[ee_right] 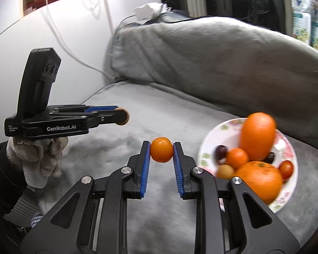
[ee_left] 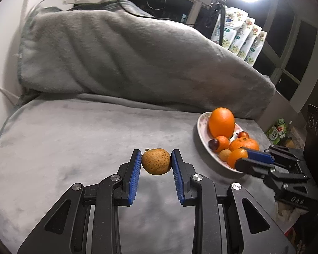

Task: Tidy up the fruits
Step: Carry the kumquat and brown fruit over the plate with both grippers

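Left gripper (ee_left: 156, 162): closed on a speckled brown fruit (ee_left: 156, 161), held above the grey blanket (ee_left: 74, 137).
Right-wrist view only: a gloved hand (ee_right: 38, 158) carries the left gripper.
Right gripper (ee_right: 161, 152): pinched tight on a small orange (ee_right: 161, 152), just left of the plate (ee_right: 290, 190).
Plate: one tall orange (ee_right: 257, 137), other oranges, dark and red small fruits, near the blanket's right edge.
Open room: bare blanket left of the plate.

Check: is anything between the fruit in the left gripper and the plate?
Yes. The right gripper, shut on a small orange, is at the plate's near edge, beside the left gripper's brown fruit.
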Available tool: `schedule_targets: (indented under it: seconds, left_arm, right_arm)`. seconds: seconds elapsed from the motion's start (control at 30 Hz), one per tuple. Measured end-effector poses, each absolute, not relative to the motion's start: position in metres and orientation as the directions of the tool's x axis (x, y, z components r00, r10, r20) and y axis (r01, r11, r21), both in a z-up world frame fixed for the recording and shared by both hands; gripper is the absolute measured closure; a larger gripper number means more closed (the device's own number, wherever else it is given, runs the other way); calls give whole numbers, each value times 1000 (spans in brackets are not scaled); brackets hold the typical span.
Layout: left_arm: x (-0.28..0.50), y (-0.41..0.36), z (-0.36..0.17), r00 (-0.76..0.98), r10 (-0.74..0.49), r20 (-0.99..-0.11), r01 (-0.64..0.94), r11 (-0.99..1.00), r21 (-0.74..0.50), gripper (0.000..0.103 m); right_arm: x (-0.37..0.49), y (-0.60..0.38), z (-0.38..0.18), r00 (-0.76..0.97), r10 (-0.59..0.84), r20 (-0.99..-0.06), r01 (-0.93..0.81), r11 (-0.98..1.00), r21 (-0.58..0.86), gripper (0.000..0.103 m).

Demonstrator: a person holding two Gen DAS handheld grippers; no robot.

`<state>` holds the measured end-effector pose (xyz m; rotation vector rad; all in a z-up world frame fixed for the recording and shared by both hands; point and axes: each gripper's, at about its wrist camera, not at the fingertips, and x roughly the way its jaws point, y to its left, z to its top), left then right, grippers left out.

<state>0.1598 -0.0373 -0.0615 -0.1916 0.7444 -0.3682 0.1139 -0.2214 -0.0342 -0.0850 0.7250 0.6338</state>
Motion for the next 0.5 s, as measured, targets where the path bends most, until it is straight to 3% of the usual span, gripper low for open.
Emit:
schedule_targets:
  seconds: [0.5]
  left_arm:
    - [175,-87,-54,648,-444,-618,336,896,-291,75]
  right_arm:
    - [139,-293,-27,648,436,-625,-466,875,128,80]
